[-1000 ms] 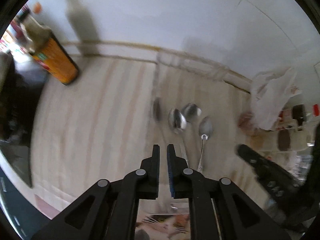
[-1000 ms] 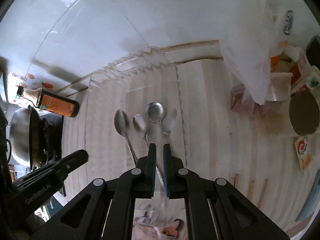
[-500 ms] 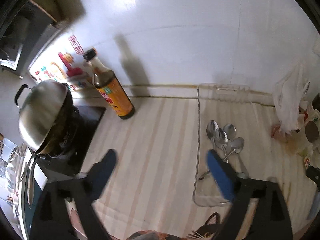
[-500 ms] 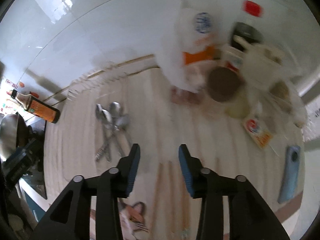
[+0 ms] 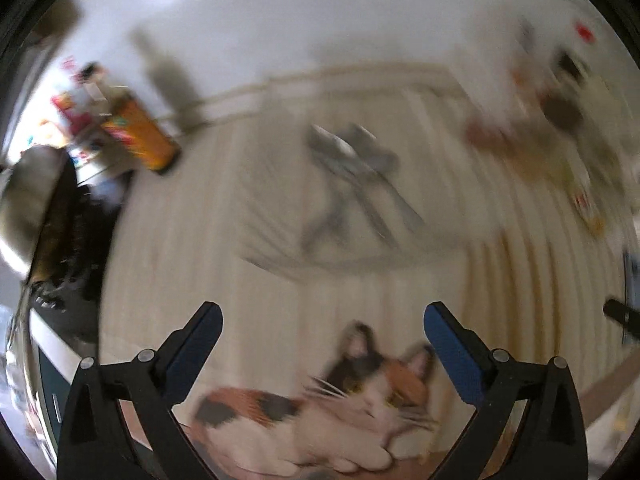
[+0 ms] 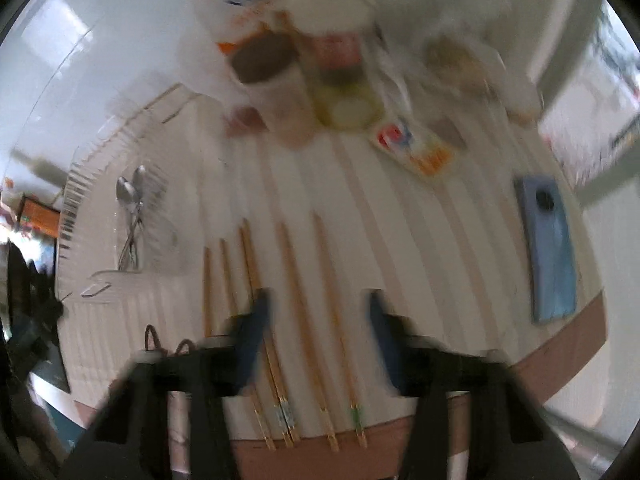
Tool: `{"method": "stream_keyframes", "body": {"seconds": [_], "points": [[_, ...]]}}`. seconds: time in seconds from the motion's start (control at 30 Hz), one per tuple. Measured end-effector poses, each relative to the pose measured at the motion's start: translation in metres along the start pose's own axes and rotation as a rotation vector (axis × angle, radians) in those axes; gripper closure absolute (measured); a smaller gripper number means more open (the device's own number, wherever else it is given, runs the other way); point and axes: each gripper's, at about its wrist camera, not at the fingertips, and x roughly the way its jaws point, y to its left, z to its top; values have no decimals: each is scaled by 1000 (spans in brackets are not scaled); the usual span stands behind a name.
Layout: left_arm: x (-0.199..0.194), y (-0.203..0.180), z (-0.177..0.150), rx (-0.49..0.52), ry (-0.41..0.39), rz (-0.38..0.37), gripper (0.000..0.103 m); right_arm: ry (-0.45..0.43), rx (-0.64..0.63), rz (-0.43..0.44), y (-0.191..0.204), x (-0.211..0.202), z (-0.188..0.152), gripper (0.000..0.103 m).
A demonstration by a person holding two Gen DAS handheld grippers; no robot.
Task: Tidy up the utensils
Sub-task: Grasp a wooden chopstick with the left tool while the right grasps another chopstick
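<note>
Several metal spoons (image 5: 352, 168) lie crossed in a clear plastic tray (image 5: 280, 260), blurred, well ahead of my left gripper (image 5: 322, 316). That gripper is open wide, with nothing between its blue pads. In the right wrist view the same spoons (image 6: 130, 208) sit at the far left. Several wooden chopsticks (image 6: 288, 280) lie side by side on the striped table. My right gripper (image 6: 318, 308) hangs over their near ends. Its jaws are closing but still stand apart. Two chopsticks run under the gap, and no pad presses on them.
A brown sauce bottle (image 5: 140, 140) and a wok (image 5: 24, 208) stand at the left. Jars and bags (image 6: 280, 80) crowd the back wall, beside a printed packet (image 6: 416, 148). A blue phone (image 6: 548, 248) lies at the right. A cat-picture mat (image 5: 320, 400) covers the near edge.
Both grippers have left the spoons and pulled back. The left one opened wide and swung right. The right one opened and moved right, over the chopsticks.
</note>
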Motion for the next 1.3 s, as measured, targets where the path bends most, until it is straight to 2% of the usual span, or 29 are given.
{"method": "stream_keyframes", "body": {"seconds": [0.07,0.13,0.17,0.23,0.27,0.37,0.43,0.5,0.53,0.7,0.8,0.93,1.0,1.3], "points": [[18,-30,-13,76,55,-25,9,13,-6,-16,-8,8,-5,100],[39,-59,-24,147,129,-56,27,33,-17,-17,-12,15,-8,100],[46,-67,-27,162,150,-66,30,51,-30,-19,-13,21,-9,100],[61,-83,-32,199,191,-67,45,74,-48,-16,-13,30,-12,100],[66,-89,-34,207,199,-64,48,83,-56,-17,-13,32,-13,100],[70,-93,-34,196,201,-73,61,102,-91,-23,-9,42,-15,99],[68,-93,-33,179,208,-101,80,115,-118,-26,-6,48,-16,98],[67,-91,-33,147,218,-120,95,129,-136,-30,-4,55,-14,95],[66,-89,-34,128,224,-116,98,135,-142,-31,-3,57,-14,94],[59,-69,-46,16,246,-99,98,161,-189,-50,3,73,-14,88],[55,-47,-61,-84,291,-103,98,184,-231,-60,8,82,-16,86],[48,-22,-82,-190,333,-126,98,168,-306,-109,21,83,-23,87],[45,-14,-90,-204,343,-131,98,171,-313,-120,23,82,-26,96],[34,-7,-111,-161,333,-165,97,237,-316,-134,11,68,-67,96]]}}
